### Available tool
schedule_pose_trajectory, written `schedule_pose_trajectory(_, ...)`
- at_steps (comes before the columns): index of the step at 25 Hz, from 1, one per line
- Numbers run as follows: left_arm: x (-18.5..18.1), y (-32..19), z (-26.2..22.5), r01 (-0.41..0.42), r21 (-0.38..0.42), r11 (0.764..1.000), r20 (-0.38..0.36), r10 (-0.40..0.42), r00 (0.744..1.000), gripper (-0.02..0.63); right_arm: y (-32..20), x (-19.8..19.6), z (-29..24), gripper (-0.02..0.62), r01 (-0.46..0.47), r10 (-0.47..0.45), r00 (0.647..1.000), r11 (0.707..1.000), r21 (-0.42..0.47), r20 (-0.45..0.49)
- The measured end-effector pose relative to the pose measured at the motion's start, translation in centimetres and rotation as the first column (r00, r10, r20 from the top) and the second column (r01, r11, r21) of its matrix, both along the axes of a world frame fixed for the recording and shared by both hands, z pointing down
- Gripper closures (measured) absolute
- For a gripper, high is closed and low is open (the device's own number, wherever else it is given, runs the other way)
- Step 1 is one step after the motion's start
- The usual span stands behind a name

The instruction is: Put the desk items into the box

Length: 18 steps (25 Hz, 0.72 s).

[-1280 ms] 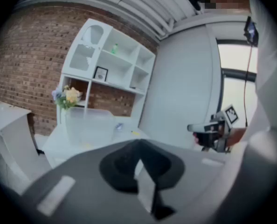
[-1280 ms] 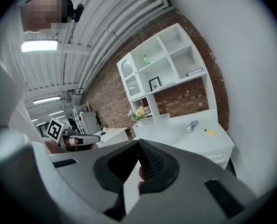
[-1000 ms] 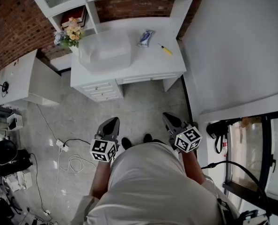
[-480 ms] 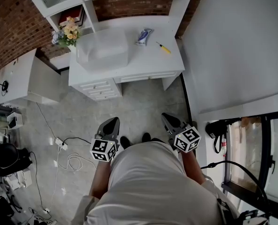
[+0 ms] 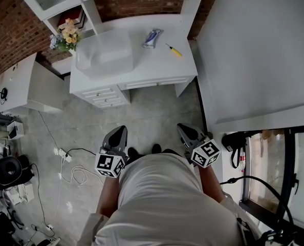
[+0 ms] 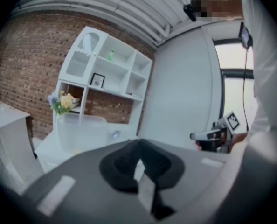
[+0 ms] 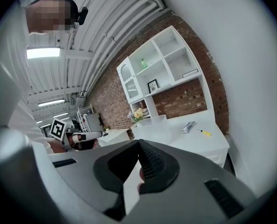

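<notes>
Facing a frosted rectangular box [image 5: 103,53] on a white desk [image 5: 159,68], left gripper [image 5: 120,130] and right gripper [image 5: 183,128] clench empty.

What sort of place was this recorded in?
Probably a mock home-office corner within a workshop or lab: a white desk with drawers under a white shelf hutch, against a bare red brick wall, with loose white cables trailing over the grey tiled floor.
</notes>
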<state>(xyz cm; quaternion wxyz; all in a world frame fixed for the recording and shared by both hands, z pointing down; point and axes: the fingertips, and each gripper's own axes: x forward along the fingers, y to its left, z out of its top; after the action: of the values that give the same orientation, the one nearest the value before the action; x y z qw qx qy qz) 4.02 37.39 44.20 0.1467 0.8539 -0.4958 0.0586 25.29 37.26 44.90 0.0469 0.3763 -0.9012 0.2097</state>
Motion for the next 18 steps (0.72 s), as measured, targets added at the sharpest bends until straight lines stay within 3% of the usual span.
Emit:
schedule_pose_trajectory(10,2.6,-0.3,1.2,0.026,-0.022,0.999,0.031,-0.025,0.999,0.604,-0.6,2.6,1.0,0.594,0.028,-0.028,1.000,1.000,-0.005,0.010)
schedule_pose_trajectory(18,3.4,-1.6,1.2,-0.003,-0.040,0.999,0.009,0.004,1.000,0.604,-2.0,3.4,1.0,0.594,0.011,-0.011,1.000,1.000,-0.011,0.017)
